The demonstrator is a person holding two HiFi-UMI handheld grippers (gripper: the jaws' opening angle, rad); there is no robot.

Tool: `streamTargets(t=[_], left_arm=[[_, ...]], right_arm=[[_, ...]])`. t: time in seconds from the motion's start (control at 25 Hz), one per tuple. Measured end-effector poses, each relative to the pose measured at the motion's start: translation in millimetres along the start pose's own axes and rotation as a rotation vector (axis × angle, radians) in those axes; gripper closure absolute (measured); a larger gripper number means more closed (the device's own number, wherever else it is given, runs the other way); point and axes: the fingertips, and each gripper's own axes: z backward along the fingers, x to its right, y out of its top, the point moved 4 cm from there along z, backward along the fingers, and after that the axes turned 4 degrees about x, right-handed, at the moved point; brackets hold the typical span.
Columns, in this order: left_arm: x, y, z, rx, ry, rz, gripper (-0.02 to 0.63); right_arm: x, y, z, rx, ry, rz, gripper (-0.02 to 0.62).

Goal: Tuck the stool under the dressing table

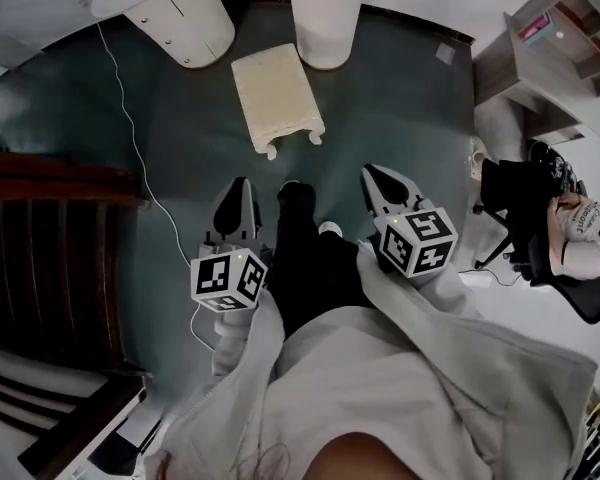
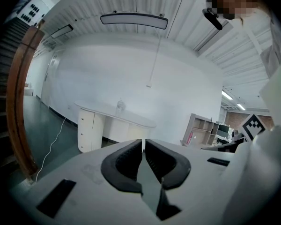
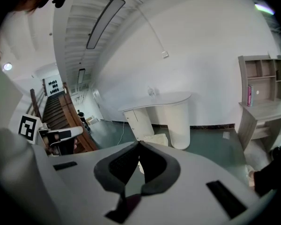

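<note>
A cream stool (image 1: pixel 275 98) stands on the dark green floor, out in front of the white dressing table (image 1: pixel 180 18). My left gripper (image 1: pixel 242 183) and right gripper (image 1: pixel 368 171) hover short of the stool, on either side of my legs, touching nothing. Both are shut with nothing between the jaws. In the left gripper view the shut gripper (image 2: pixel 143 140) points at the dressing table (image 2: pixel 114 120), and its body hides the stool. In the right gripper view the gripper (image 3: pixel 139 144) points at the table (image 3: pixel 161 109), and a corner of the stool (image 3: pixel 155 138) shows just above the jaws.
A dark wooden staircase (image 1: pixel 50 228) runs along the left. A white cable (image 1: pixel 130 158) trails across the floor beside it. At the right stand a black office chair (image 1: pixel 525 208) and a shelf unit (image 1: pixel 570 38). My dark shoes (image 1: pixel 298 196) are between the grippers.
</note>
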Motion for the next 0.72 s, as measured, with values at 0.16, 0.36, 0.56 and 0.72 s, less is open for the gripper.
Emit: streamTargets(t=[0.16, 0.36, 0.56, 0.72], left_arm=[[5.1, -5.6, -6.4, -0.017, -0.013, 0.017, 0.575], [3.4, -9.9, -23.7, -0.046, -0.024, 0.018, 0.574], [-10.9, -18.0, -36.0, -0.082, -0.030, 0.017, 0.575], [-26.1, -25.4, -52.6, -0.107, -0.036, 0.016, 0.574]], right_arm=[[7.3, 1.2, 1.0, 0.001, -0.011, -0.008, 0.546], [18.2, 4.9, -8.9, -0.021, -0.022, -0.013, 0.546], [22.3, 4.3, -28.8, -0.048, -0.023, 0.007, 0.546], [27.6, 3.6, -47.3, -0.065, -0.025, 0.024, 0.546]])
